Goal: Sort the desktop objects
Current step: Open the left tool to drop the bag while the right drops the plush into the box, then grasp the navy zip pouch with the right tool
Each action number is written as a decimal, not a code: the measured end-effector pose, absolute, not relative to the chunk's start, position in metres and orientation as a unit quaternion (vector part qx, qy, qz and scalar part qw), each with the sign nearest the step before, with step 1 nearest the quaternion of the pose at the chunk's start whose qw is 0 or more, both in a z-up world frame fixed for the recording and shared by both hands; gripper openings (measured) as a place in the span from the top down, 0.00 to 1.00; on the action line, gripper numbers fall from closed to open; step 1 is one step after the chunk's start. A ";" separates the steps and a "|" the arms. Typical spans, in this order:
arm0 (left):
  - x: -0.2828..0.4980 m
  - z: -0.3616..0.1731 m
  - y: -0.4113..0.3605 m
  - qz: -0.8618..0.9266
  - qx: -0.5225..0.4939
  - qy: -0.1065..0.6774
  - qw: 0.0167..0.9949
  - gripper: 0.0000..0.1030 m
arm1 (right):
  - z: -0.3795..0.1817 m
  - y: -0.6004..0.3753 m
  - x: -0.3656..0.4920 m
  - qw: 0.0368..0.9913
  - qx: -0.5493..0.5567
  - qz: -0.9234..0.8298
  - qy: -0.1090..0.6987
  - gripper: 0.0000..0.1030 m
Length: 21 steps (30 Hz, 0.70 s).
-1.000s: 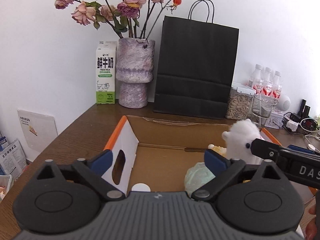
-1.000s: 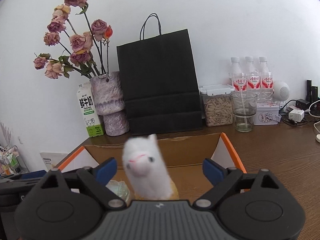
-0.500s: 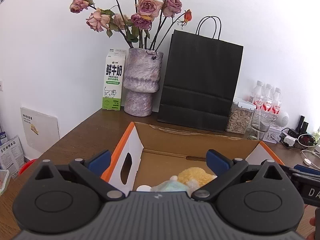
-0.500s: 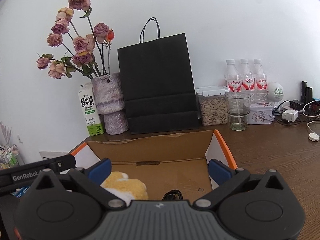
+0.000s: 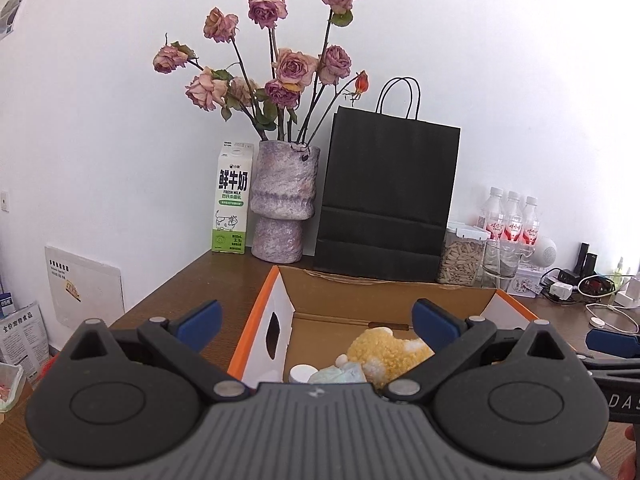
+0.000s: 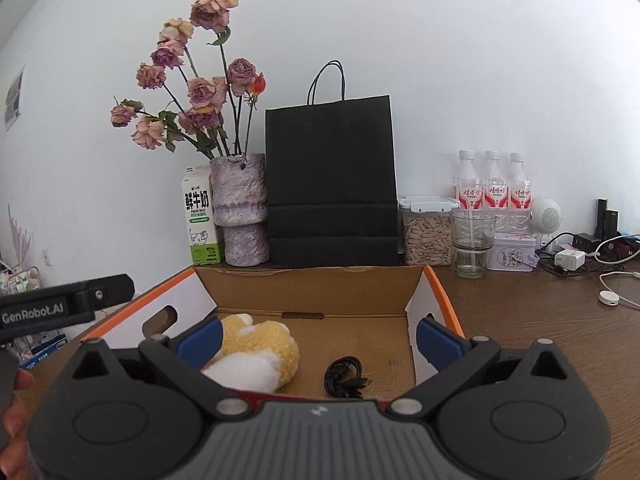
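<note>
An open cardboard box [image 5: 356, 292] with orange outer sides stands on the brown desk; it also shows in the right wrist view [image 6: 308, 288]. Inside it lie a yellow and white plush toy [image 5: 386, 350] [image 6: 260, 356], a pale green crumpled item [image 5: 340, 374], a small white cap [image 5: 301, 372] and a coiled black cable [image 6: 345, 372]. My left gripper [image 5: 316, 320] is open and empty above the box's near left side. My right gripper [image 6: 318, 334] is open and empty above the box's near edge.
Behind the box stand a milk carton [image 5: 233, 200], a purple vase with dried roses [image 5: 285, 204], a black paper bag [image 5: 386, 196], a seed jar [image 6: 427, 232], a glass [image 6: 472, 242], three water bottles [image 6: 491, 188] and chargers with cables [image 6: 592, 252]. Papers [image 5: 20, 332] lie lower left.
The white plush toy that stood upright in front of my right gripper now lies in the box. Both grippers have risen and pulled back a little, staying open.
</note>
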<state>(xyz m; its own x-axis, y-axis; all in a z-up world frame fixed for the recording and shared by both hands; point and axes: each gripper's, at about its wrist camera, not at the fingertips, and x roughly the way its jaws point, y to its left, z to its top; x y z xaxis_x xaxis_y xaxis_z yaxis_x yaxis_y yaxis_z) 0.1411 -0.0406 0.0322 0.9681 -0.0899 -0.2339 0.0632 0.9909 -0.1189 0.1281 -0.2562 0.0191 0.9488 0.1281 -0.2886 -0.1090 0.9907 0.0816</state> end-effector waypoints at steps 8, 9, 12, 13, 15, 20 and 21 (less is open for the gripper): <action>0.100 0.018 -0.017 -0.032 -0.029 0.177 0.983 0.00 | 0.015 -0.247 0.071 0.984 -0.003 0.075 0.161 0.00; 0.095 0.015 -0.013 -0.032 -0.030 0.186 0.982 0.00 | 0.013 -0.245 0.065 0.983 -0.008 0.076 0.168 0.00; 0.083 0.009 0.001 -0.031 -0.032 0.209 0.977 0.00 | 0.007 -0.241 0.049 0.979 -0.017 0.080 0.188 0.00; 0.078 0.006 0.004 -0.029 -0.032 0.214 0.976 0.00 | 0.004 -0.240 0.045 0.977 -0.020 0.080 0.196 0.00; 0.071 0.003 0.010 -0.028 -0.030 0.222 0.974 0.00 | 0.001 -0.237 0.037 0.975 -0.025 0.081 0.205 0.00; 0.062 -0.003 0.015 -0.030 -0.024 0.237 0.971 0.00 | -0.008 -0.227 0.027 0.970 -0.037 0.076 0.226 0.00; 0.060 -0.003 0.015 -0.030 -0.023 0.237 0.971 0.00 | -0.009 -0.224 0.027 0.970 -0.041 0.075 0.230 0.00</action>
<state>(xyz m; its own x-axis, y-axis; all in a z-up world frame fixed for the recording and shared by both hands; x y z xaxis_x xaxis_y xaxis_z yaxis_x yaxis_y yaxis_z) 0.0602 0.0153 -0.0035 0.8860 -0.0699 -0.4584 0.0481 0.9971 -0.0591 0.0273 -0.2240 -0.0093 0.8833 0.1266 -0.4514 -0.1641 0.9854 -0.0445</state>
